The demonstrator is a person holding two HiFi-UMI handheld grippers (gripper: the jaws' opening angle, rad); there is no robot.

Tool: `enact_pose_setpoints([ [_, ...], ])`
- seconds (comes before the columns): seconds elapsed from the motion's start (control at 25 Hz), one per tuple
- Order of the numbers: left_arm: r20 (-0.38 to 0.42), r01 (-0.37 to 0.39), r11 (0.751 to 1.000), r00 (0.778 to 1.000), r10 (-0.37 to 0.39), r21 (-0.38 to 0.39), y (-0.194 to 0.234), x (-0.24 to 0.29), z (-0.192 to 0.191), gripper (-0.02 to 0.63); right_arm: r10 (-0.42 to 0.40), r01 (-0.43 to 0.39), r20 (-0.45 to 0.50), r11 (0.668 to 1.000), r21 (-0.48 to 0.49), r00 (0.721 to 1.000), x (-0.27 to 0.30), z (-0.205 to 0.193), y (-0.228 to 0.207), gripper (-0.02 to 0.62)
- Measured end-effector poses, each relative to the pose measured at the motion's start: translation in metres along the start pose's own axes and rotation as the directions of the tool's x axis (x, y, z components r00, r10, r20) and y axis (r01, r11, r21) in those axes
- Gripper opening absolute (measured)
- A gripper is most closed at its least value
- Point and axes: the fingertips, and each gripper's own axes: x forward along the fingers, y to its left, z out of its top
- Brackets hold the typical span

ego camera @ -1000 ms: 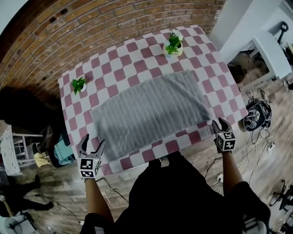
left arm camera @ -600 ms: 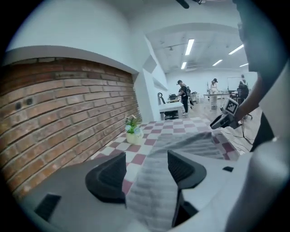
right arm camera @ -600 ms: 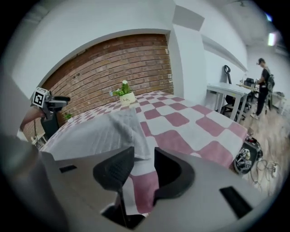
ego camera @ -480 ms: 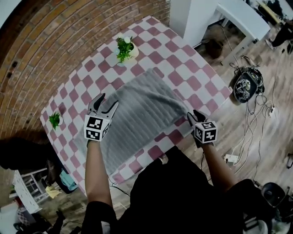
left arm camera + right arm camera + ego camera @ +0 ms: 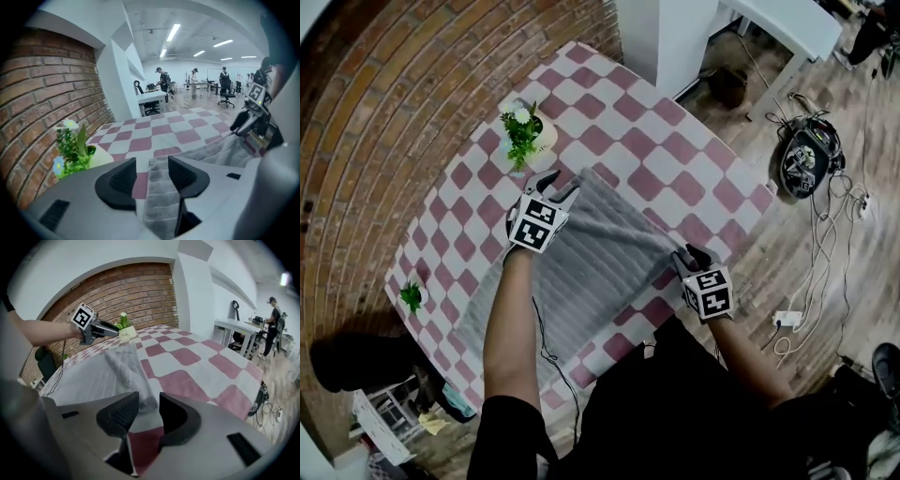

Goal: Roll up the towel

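Closing around the far edge of the grey ribbed towel (image 5: 591,267) on the checkered counter (image 5: 661,141), the jaws of the left gripper (image 5: 555,184) stood apart with the edge off-centre, so they could miss it; those of the right gripper (image 5: 688,254) pinched a corner.

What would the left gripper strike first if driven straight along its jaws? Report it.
Most likely the grey ribbed towel: its corner lies between the jaws of the left gripper, which have just been closing but stand apart. Beneath is the pink-and-white checked tablecloth.
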Motion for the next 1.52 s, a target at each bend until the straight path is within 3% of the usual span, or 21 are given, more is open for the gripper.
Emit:
enact_pose_setpoints([
  [0.28,-0.162,0.124,0.984,0.981,-0.102,0.130,0.008,0.070,0.001,0.202,0.014,-0.014,-0.025,1.000,0.024,1.000,0.004,0.002,-0.003,0.147],
  [0.52,-0.266,0.270,0.933,0.942,-0.205,0.239,-0.003,0.090,-0.002,0.193,0.024,-0.022,-0.034,0.999,0.037,0.999,0.005,0.004,-0.003,0.161],
  [0.64,-0.300,0.328,0.909,0.921,-0.248,0.257,-0.007,0.088,-0.005,0.139,0.030,-0.028,-0.038,0.998,0.058,0.999,0.006,0.005,-0.003,0.161],
  [0.72,-0.316,0.355,0.898,0.910,-0.268,0.261,-0.010,0.087,-0.006,0.143,0.038,-0.034,-0.044,0.995,0.090,0.998,0.003,0.005,-0.003,0.161],
  [0.8,-0.319,0.375,0.895,0.902,-0.291,0.241,-0.010,0.088,-0.008,0.175,0.041,-0.037,-0.040,0.993,0.112,0.998,0.001,0.004,-0.005,0.161],
  [0.96,-0.327,0.409,0.891,0.884,-0.333,0.197,-0.014,0.088,-0.014,0.147,0.045,-0.039,-0.048,0.993,0.114,0.998,0.003,0.005,-0.003,0.161],
  [1.0,-0.328,0.412,0.887,0.884,-0.334,0.208,-0.015,0.088,-0.014,0.121,0.034,-0.029,-0.047,0.995,0.100,0.998,0.004,0.005,-0.003,0.161],
  [1.2,-0.349,0.404,0.882,0.884,-0.310,0.242,-0.017,0.085,-0.012,0.110,-0.010,0.013,-0.066,0.999,0.047,0.998,0.007,0.002,0.000,0.160],
  [1.36,-0.381,0.408,0.865,0.879,-0.286,0.293,-0.025,0.084,-0.011,0.064,-0.062,0.063,-0.064,0.998,0.013,0.996,0.004,-0.001,-0.005,0.098],
  [1.44,-0.379,0.392,0.851,0.890,-0.255,0.349,-0.027,0.083,-0.010,0.055,-0.066,0.065,-0.053,0.998,-0.020,0.996,0.003,-0.002,-0.003,0.076],
  [1.52,-0.346,0.366,0.859,0.906,-0.242,0.358,-0.026,0.081,-0.008,0.046,-0.065,0.063,-0.035,0.997,-0.050,0.997,0.001,-0.002,0.000,0.053],
])
